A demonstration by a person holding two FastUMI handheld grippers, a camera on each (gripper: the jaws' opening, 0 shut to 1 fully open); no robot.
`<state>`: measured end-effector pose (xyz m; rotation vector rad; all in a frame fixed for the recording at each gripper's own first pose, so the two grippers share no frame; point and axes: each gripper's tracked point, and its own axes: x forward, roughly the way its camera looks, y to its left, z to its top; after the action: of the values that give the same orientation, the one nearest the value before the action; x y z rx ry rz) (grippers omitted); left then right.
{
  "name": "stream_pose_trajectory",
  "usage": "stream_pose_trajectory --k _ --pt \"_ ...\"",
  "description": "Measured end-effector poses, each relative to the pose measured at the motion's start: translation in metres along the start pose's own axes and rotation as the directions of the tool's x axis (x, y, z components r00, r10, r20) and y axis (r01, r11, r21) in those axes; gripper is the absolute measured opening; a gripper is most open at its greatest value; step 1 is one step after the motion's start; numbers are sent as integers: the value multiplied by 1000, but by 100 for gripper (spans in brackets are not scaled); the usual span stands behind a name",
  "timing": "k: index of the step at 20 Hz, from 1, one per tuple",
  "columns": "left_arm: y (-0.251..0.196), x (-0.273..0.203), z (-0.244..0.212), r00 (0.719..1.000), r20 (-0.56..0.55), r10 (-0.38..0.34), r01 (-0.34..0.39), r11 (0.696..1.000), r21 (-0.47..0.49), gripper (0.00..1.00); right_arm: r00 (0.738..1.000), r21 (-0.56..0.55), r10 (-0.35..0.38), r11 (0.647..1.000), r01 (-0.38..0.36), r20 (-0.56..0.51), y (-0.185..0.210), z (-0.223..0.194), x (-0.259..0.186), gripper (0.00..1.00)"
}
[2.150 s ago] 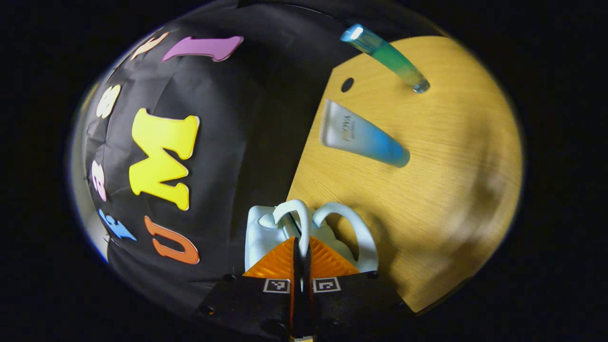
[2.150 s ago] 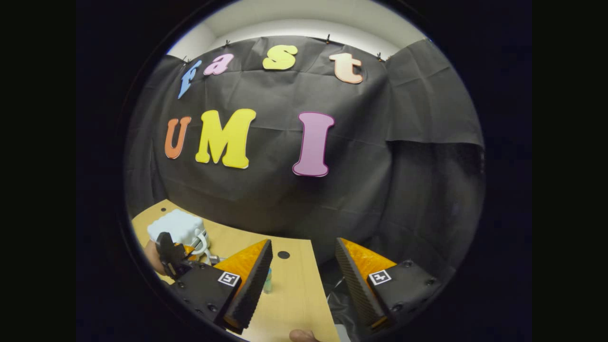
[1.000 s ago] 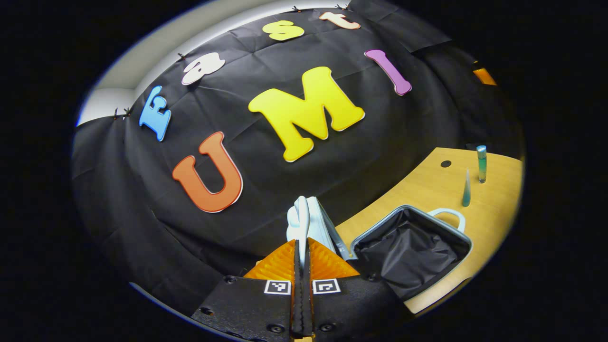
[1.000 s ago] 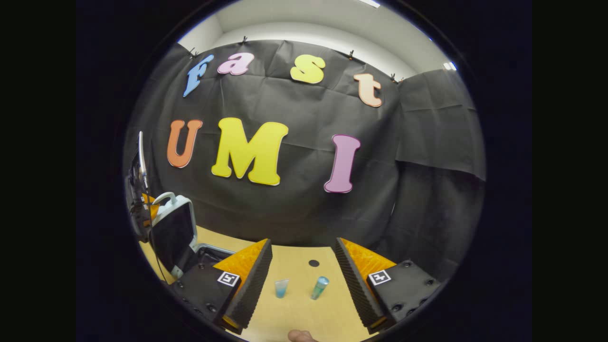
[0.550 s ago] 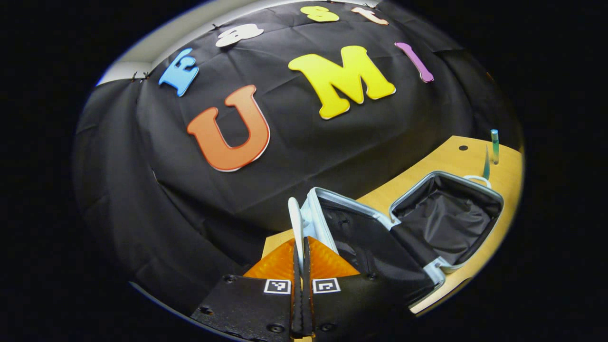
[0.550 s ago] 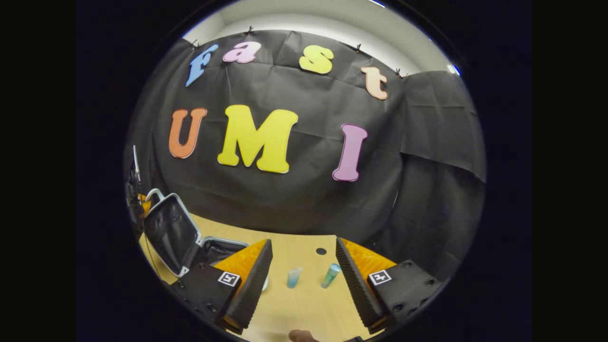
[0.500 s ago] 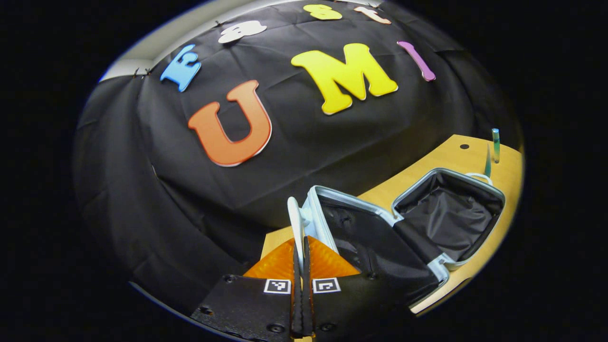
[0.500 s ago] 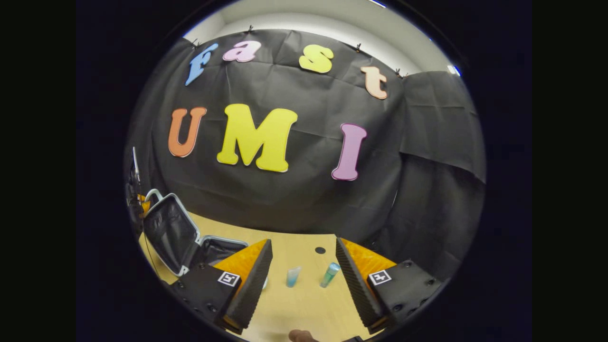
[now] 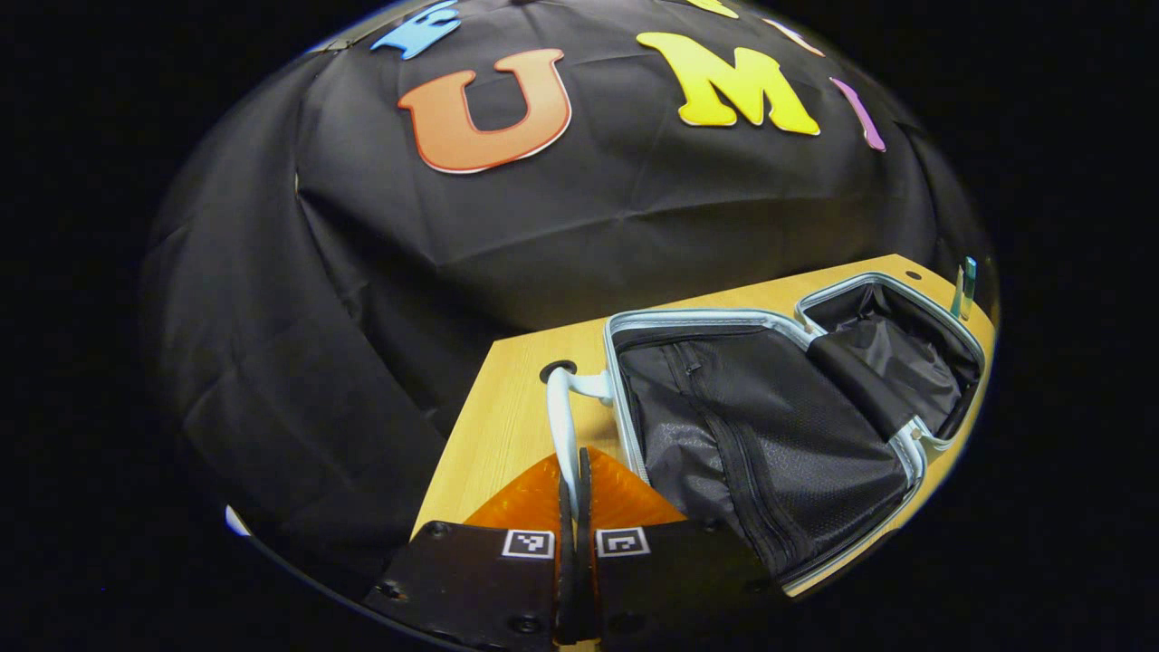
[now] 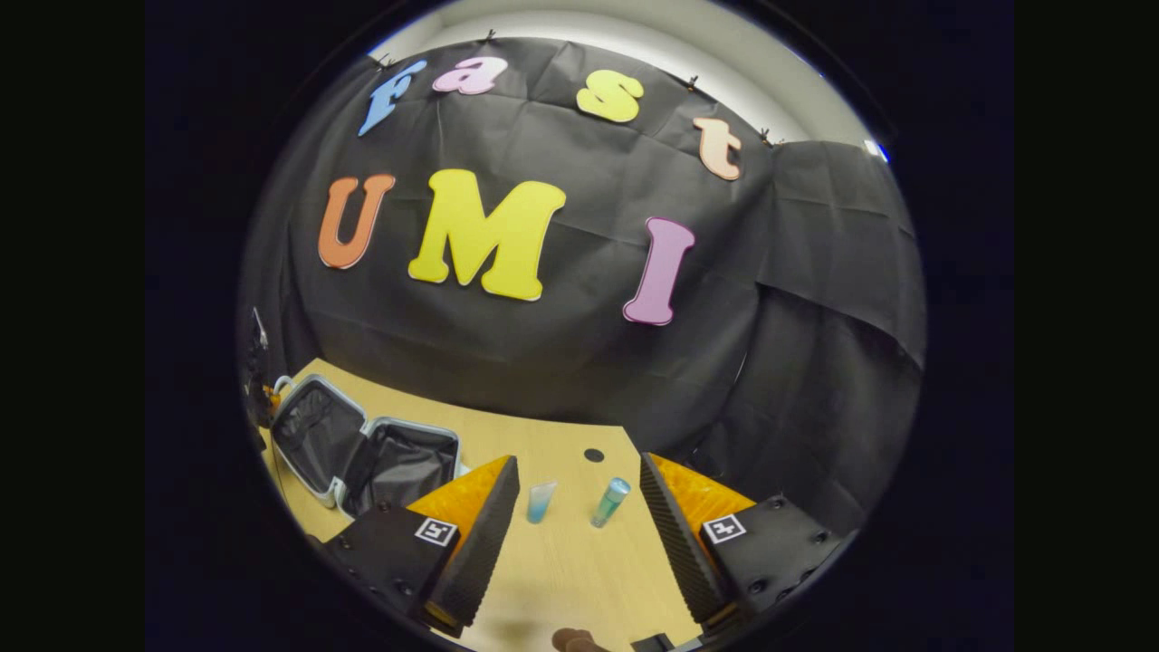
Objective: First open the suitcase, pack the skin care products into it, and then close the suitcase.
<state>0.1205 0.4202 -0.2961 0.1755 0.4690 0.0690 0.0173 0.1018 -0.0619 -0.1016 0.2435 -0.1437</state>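
Suitcase [image 9: 770,426] now lies fully open on the counter [image 9: 507,426], left tongs [image 9: 572,507] still pinching its handle [image 9: 561,426], right tongs [image 10: 579,507] spread, so packing can begin.

Open suitcase [image 10: 362,453] on table [image 10: 561,561], left; tube [image 10: 541,501] and bottle [image 10: 610,502] right, side by side.

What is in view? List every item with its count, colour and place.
suitcase: one, pale shell with black lining, lying open at the table's left end
suitcase handle: one, white, on the near half's edge
tube: one, clear fading to blue, standing mid-table
bottle: one, green-teal, beside the tube
table: one, light wood
booth wall: one, black cloth, behind the table
left tongs: one, shut on the suitcase handle
right tongs: one, open, facing the tube and bottle
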Motion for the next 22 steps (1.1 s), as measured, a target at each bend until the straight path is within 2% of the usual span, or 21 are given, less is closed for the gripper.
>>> stream_pose_trajectory --k 4,5,6,7,9,10,11,13,15,17,22 --pt "2 13 -19 999 -41 -19 19 1000 -20 5 1000 -21 17 1000 -17 2 6 -1 -4 80" --pt "4 15 -25 998 -62 -16 15 1000 -18 16 1000 -17 18 1000 -18 4 6 1 -3 80" --pt "9 19 -32 997 -81 1 -2 1000 -14 18 1000 -14 21 1000 -21 5 6 0 -3 80" --pt "12 20 -37 995 -95 9 -10 1000 -9 27 1000 -14 21 1000 -21 6 6 1 -3 80" --pt "10 17 -36 997 -79 -1 -2 1000 -31 35 1000 -12 25 1000 -25 11 5 2 -2 80" --pt "9 14 -28 998 -63 2 -4 999 -39 39 999 -9 28 1000 -28 15 5 1 -3 80" --pt "8 10 -21 999 -50 9 -11 999 -37 51 999 -11 35 999 -35 18 6 1 -3 80" --pt "3 -3 -3 1000 -15 16 -16 1000 -25 64 999 -18 46 999 -45 24 5 0 1 80" --pt "-12 -20 23 999 32 7 -6 999 -31 89 997 -11 67 998 -67 27 5 -1 4 79" --pt "-37 -40 46 998 68 -9 11 999 -35 98 996 -7 89 996 -89 31 1 -5 9 80" --pt "-137 -83 92 986 135 -95 102 994 -46 99 991 3 129 992 -129 26 -26 -22 27 80"
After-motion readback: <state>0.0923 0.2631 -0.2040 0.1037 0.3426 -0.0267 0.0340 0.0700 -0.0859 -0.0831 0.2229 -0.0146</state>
